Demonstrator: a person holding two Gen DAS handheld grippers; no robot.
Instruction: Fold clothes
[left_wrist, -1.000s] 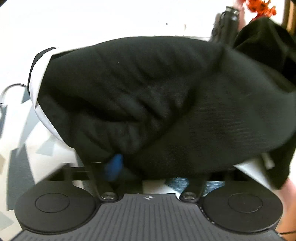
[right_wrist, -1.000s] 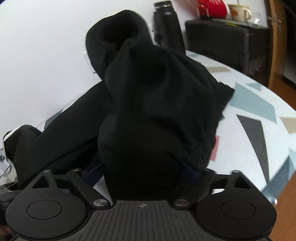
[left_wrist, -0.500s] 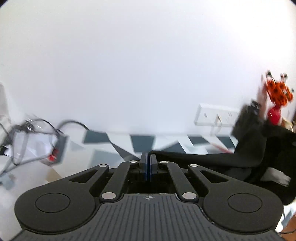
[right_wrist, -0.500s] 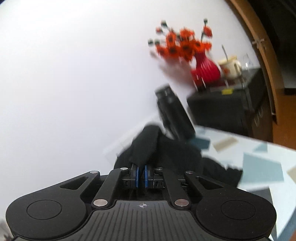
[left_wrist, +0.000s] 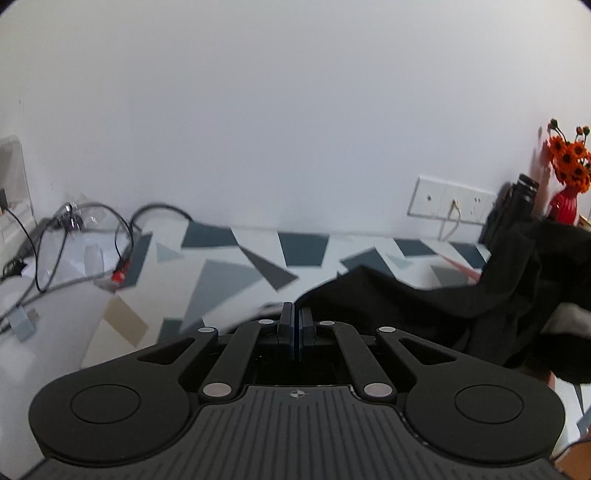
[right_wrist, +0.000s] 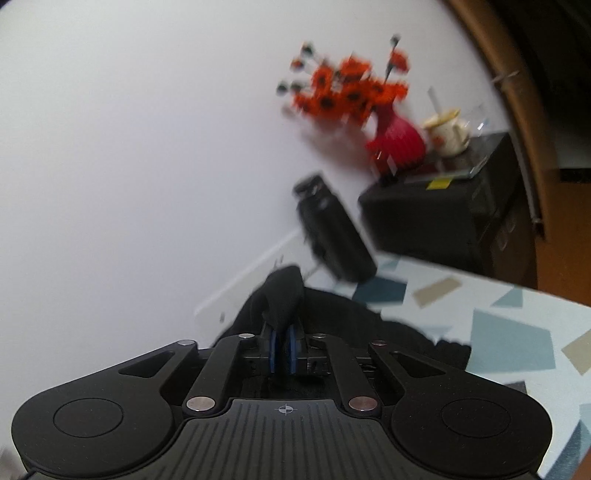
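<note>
White wall behind, tabletop (left_wrist: 236, 273) with grey and blue triangle print under both my grippers. My left gripper (left_wrist: 294, 321) has its jaws pressed together with nothing between them that I can see; it sits just left of the black garment (left_wrist: 424, 306). That garment lies bunched on the tabletop, running right from the left gripper toward a black bottle (left_wrist: 517, 199) and a red vase with orange flowers (left_wrist: 565, 184). My right gripper (right_wrist: 282, 341) has just been opening a little, but a fold of the black garment still sits between the blue pads (right_wrist: 272, 343), which look pressed on it; the cloth sticks up past the tips. Cables (left_wrist: 74, 243) lie far left of the left gripper, and a wall socket strip (left_wrist: 450, 203) is up right of it. Right view is blurred.
</note>
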